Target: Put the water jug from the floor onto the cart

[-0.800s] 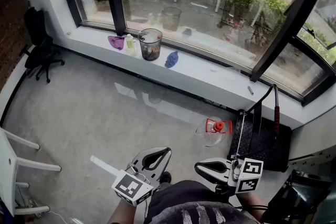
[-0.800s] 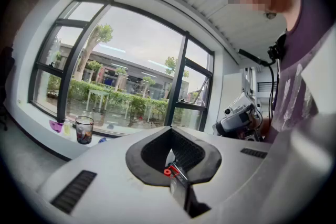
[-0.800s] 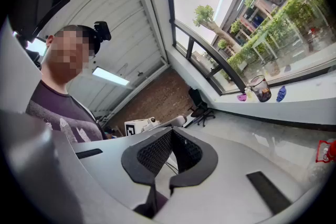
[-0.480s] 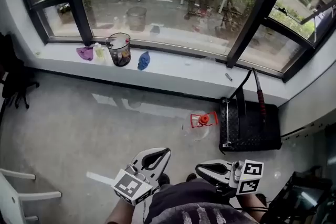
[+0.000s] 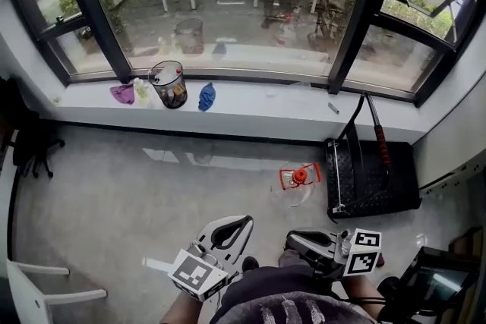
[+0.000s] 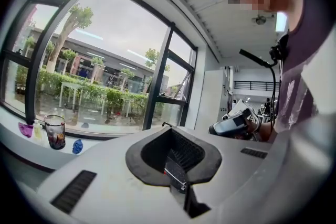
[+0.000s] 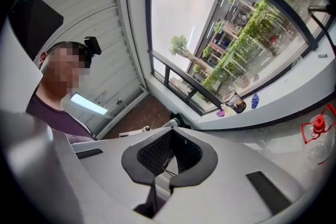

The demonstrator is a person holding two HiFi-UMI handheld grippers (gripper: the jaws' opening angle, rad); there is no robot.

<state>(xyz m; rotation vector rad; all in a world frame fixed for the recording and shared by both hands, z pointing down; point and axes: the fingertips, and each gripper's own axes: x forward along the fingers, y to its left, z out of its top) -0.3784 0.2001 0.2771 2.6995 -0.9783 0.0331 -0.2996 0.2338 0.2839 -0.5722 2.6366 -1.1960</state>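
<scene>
The left gripper (image 5: 230,230) hangs low, jaws together on nothing; the right gripper (image 5: 305,241) beside it is likewise closed and empty. Ahead of it the clear water jug (image 5: 296,184) — red cap, red handle — sits on the grey floor (image 5: 137,193), just left of the black cart (image 5: 372,178).

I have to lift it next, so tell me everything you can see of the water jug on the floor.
The water jug is clear, see-through plastic with a red cap and a red carrying handle round its neck. It seems to stand upright on the grey floor, below the windowsill, just left of the black cart in the head view, with a narrow gap between. Only the floor touches it. How full it is cannot be told.
</scene>
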